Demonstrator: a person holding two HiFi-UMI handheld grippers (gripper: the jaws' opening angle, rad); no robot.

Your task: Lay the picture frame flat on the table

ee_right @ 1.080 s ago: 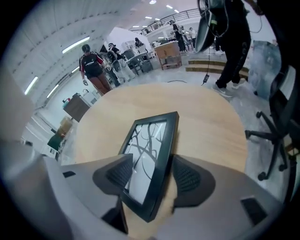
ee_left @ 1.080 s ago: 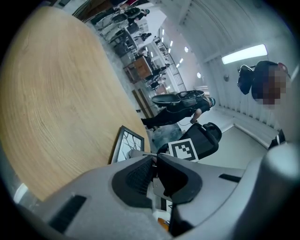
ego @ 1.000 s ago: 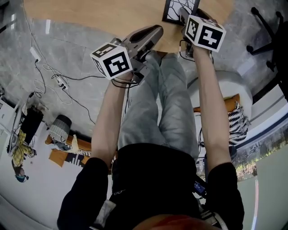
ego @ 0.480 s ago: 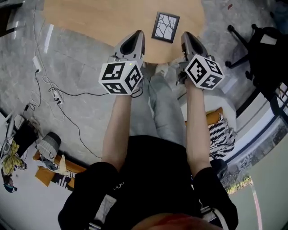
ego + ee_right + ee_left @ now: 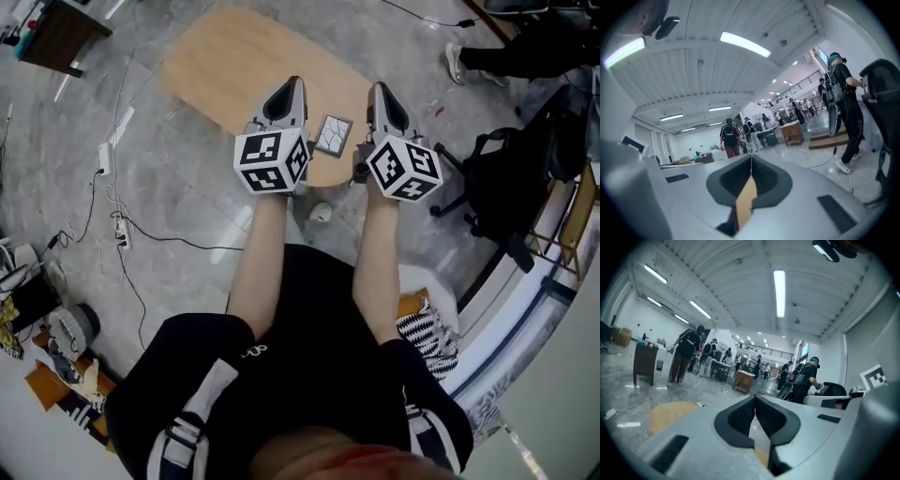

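"Where was the picture frame (image 5: pixel 332 135)?"

"Flat on the wooden table (image 5: pixel 234 66), face up, close to the table's near edge, the one toward the person."

"And the left gripper (image 5: pixel 292 86)?"

"Held above that near edge of the table, not touching the frame. In its own view the two dark pads were pressed together at the tips, with nothing between them."

"The right gripper (image 5: pixel 380 90)?"

"Also above the table's near edge, further toward the table's right end, and clear of the frame. Its jaws were pressed together too and pinched nothing."

"Anything else around the table?"

"A black office chair (image 5: pixel 497 183) stood on the grey floor beyond the table's right end, and cables (image 5: pixel 117 220) trailed on the floor off the table's left side."
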